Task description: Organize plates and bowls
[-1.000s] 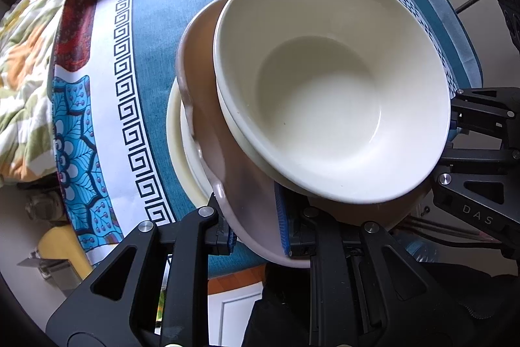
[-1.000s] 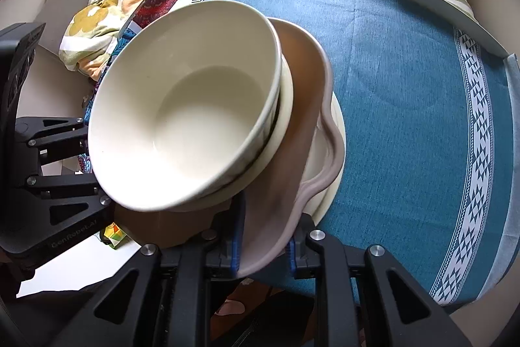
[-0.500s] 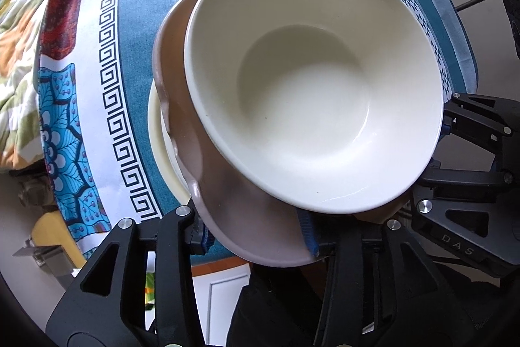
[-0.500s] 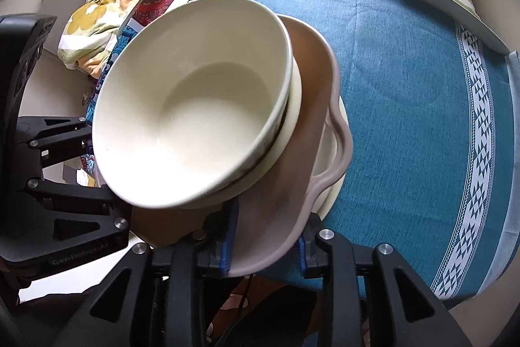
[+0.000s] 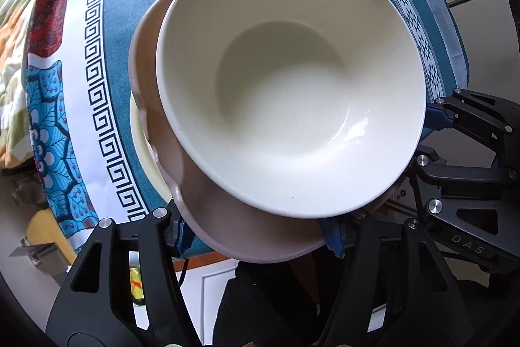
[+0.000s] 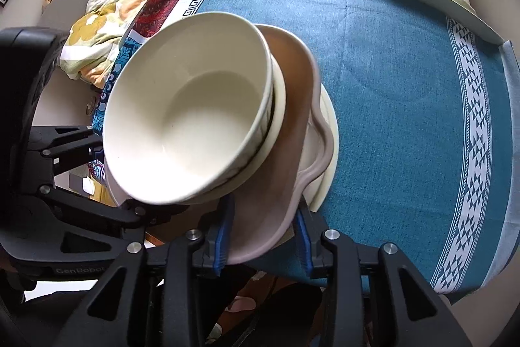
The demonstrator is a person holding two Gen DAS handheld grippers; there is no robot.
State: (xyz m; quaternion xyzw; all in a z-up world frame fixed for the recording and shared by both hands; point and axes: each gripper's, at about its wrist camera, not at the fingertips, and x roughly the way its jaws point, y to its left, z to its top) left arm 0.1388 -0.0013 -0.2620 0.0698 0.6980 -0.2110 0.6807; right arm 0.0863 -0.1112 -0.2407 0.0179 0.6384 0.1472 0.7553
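Here my two grippers sit at the near edge of a stack of dishes on the blue woven tablecloth [image 6: 390,80]. On top is a deep, round, glossy cream bowl [image 5: 286,93], mouth up, nested in a second cream bowl [image 6: 279,106] whose rim shows just under it. Both sit on a matte mauve plate [image 5: 260,236] with a wavy, lobed rim; its long axis runs from my grippers away across the table. Under that lies a flat cream plate [image 6: 328,152], resting on the cloth. My left gripper [image 5: 256,236] is opening, its blue pads standing clear on either side of the mauve plate's near rim. My right gripper [image 6: 265,243] is opening too, the same rim between its pads, gripped by neither.
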